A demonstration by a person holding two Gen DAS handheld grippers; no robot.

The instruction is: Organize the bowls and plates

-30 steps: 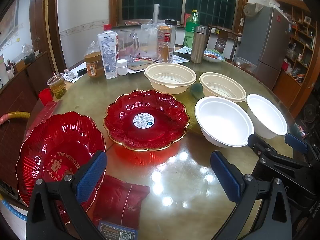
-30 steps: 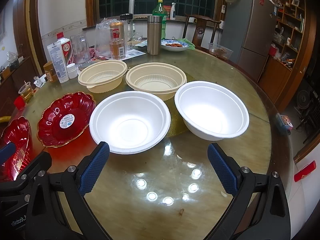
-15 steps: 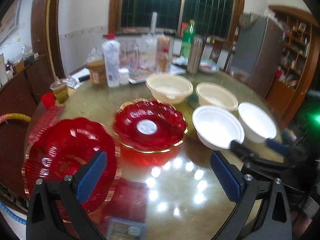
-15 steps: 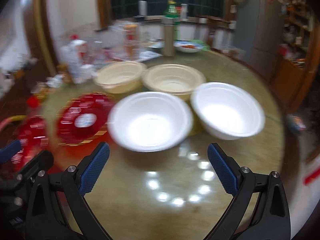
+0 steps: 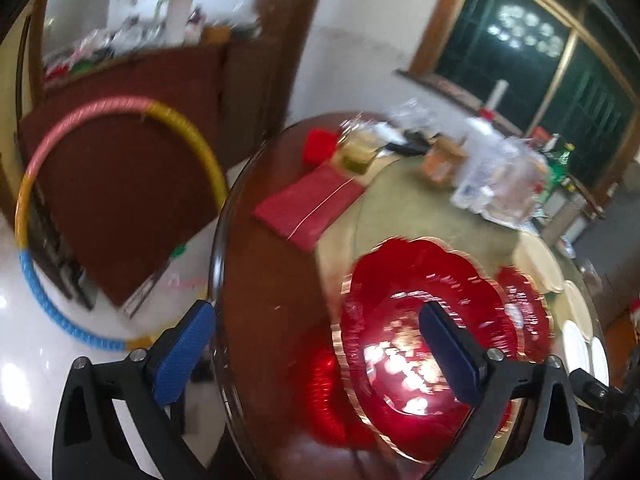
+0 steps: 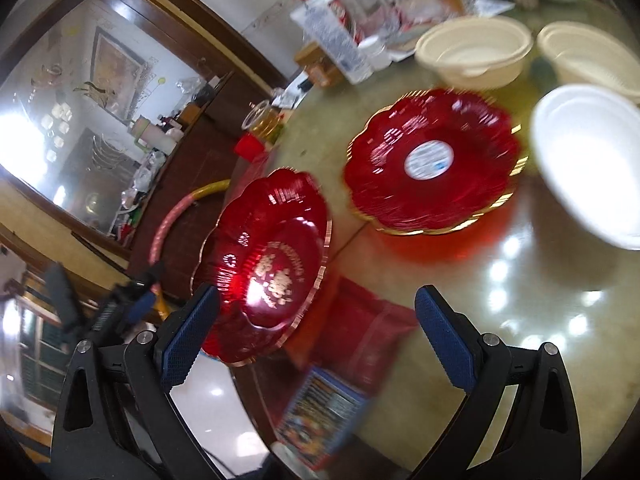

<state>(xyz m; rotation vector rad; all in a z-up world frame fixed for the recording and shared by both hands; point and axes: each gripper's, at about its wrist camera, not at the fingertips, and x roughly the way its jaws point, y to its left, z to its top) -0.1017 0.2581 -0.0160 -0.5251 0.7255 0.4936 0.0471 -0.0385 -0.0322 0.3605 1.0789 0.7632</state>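
Note:
Two red scalloped plates lie on the round table. The near one with gold lettering (image 6: pixel 266 268) (image 5: pixel 404 316) sits at the table's left edge. My left gripper (image 5: pixel 320 354) is open; its right finger is over this plate and its left finger hangs past the table edge. The second red plate with a white sticker (image 6: pixel 430 160) (image 5: pixel 524 304) lies beyond. My right gripper (image 6: pixel 316 338) is open and empty, above the table in front of the lettered plate. A white bowl (image 6: pixel 592 164) and two cream bowls (image 6: pixel 474 50) (image 6: pixel 592 54) stand to the right.
A red packet (image 6: pixel 360 320) and a printed card (image 6: pixel 320 412) lie near the table's front edge. Bottles, a jar and a cup (image 6: pixel 264 118) crowd the far side. A red envelope (image 5: pixel 312 210) lies at the left. A hoop (image 5: pixel 24 200) leans beside the table.
Both grippers swung left and tilted. The left gripper now straddles the rim of the lettered red plate at the table edge. The right view now faces the red plates instead of the white bowls.

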